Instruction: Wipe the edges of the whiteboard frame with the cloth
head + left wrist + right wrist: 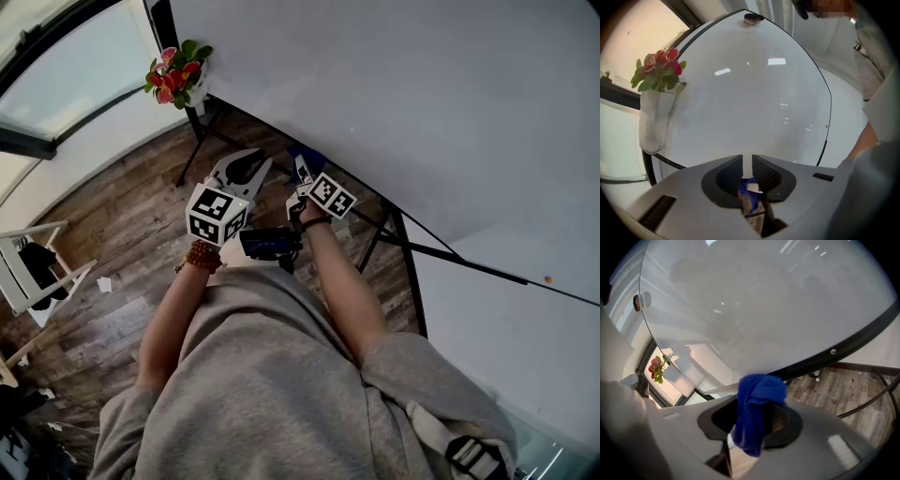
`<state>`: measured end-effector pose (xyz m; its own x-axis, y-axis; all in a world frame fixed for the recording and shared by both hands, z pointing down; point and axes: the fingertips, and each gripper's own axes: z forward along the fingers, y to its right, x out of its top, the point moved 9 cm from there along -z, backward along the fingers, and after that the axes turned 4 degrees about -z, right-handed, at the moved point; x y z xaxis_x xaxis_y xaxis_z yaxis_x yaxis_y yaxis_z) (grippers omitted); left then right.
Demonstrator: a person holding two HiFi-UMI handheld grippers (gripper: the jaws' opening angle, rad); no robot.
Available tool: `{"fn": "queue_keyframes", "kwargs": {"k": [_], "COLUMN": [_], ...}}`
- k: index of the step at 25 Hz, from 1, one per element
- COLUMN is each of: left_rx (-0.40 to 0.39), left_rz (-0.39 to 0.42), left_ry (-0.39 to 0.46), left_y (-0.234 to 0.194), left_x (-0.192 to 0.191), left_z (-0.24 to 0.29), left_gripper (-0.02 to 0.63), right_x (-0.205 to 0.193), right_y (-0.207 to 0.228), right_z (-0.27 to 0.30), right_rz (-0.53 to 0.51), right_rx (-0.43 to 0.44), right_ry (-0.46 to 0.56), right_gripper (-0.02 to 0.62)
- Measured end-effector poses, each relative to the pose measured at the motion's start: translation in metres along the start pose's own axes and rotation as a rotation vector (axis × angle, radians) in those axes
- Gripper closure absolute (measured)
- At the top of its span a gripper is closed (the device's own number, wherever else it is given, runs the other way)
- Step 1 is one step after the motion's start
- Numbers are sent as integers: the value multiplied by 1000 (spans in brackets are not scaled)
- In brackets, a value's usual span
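The right claw [302, 171] is clamped on the blue cloth [305, 155] and reaches out ahead of the person to the black frame edge [553, 283] under the whiteboard [394, 94]. In the head view the cloth sits at the far tip of the claw, right up at that bar. That placement suits rubbing along the edge rather than across the white face. The left claw [246, 167] hovers just to the left, near the board and carrying nothing, probably kept close so it is out of the wiping path. A pot of flowers [176, 80] hangs further left, and the wooden floor [112, 262] lies below. In the left gripper view, the left claw [746, 164] has its jaws drawn almost together with only a thin slit between them, and nothing is pinched there. A scrap of the cloth [749, 190] shows through the gap lower down, beyond the jaws. The whiteboard [754, 93] fills the view, with the flowers [656, 70] at its left side. In the right gripper view, the right claw [757, 420] grips the cloth [757, 408] bunched into a wad that stands proud of the jaw tips, so fabric and not plastic meets the frame edge [843, 345]. The wad comes right up to the bar, but I cannot tell whether it touches.
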<state>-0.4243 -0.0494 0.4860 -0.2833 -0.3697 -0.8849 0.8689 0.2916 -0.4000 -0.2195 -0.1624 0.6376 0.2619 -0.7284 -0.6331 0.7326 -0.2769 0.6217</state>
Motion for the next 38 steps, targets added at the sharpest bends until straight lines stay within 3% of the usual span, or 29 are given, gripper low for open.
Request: {"fn": "queue_keyframes", "kwargs": {"k": [15,38], "left_rx": [81,114], "left_rz": [-46,-94], "left_ry": [20,31], "left_y": [-26,-53], "left_x": [0,3], "left_z": [-6,-10], "left_gripper": [537,537], "right_x": [-7,-12], "right_y": [-17,-60], "right_z": [29,63], "right_rz": [36,67], "right_rx": [40,98], "right_ry": [-34,-97], "right_gripper": [451,451]}}
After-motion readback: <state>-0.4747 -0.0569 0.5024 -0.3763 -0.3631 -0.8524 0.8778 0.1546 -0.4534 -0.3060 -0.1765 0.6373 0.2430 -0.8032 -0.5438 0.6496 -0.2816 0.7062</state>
